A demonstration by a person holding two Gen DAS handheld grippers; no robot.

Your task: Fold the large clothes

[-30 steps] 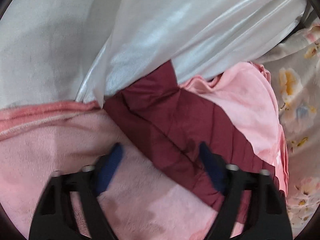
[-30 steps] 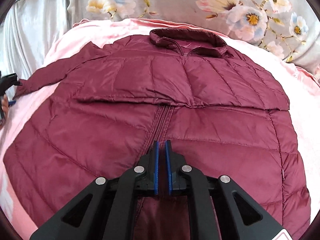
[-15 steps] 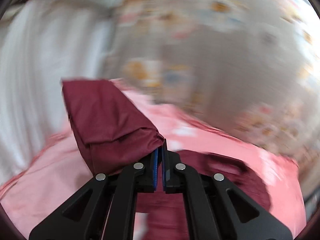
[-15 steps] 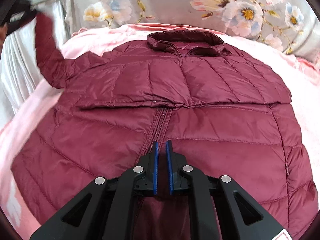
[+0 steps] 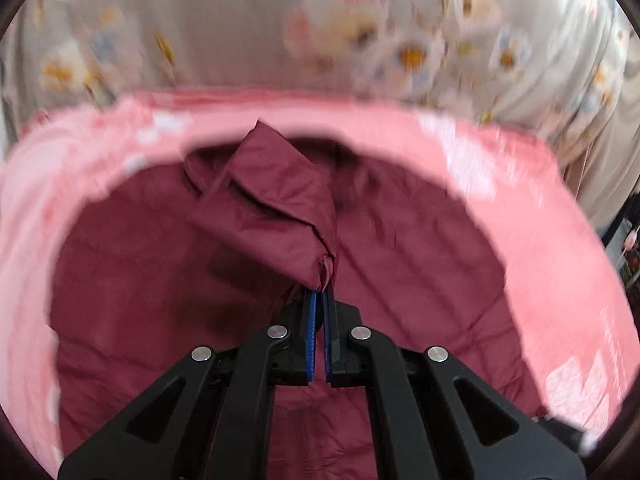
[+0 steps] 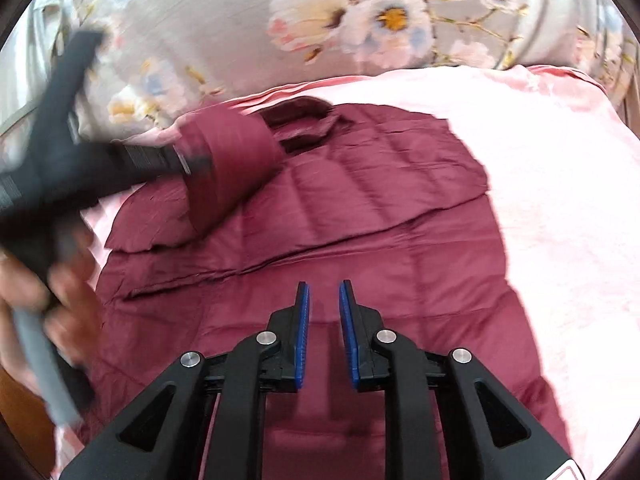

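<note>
A dark red quilted jacket lies spread on a pink blanket, collar at the far end. My left gripper is shut on the cuff of the jacket's sleeve and holds it lifted over the jacket's body. The right wrist view shows the same left gripper from the side, blurred, with the sleeve hanging from it above the left shoulder. Above the jacket's lower front, my right gripper has its jaws opening, nothing between them.
A grey floral bedcover rises behind the blanket. A person's hand on the left gripper's handle shows at the left edge of the right wrist view. Dark furniture stands at the right edge.
The left gripper closed on the sleeve cuff, lifted it and swung it across over the jacket. The right gripper let go of the front hem and its jaws parted.
</note>
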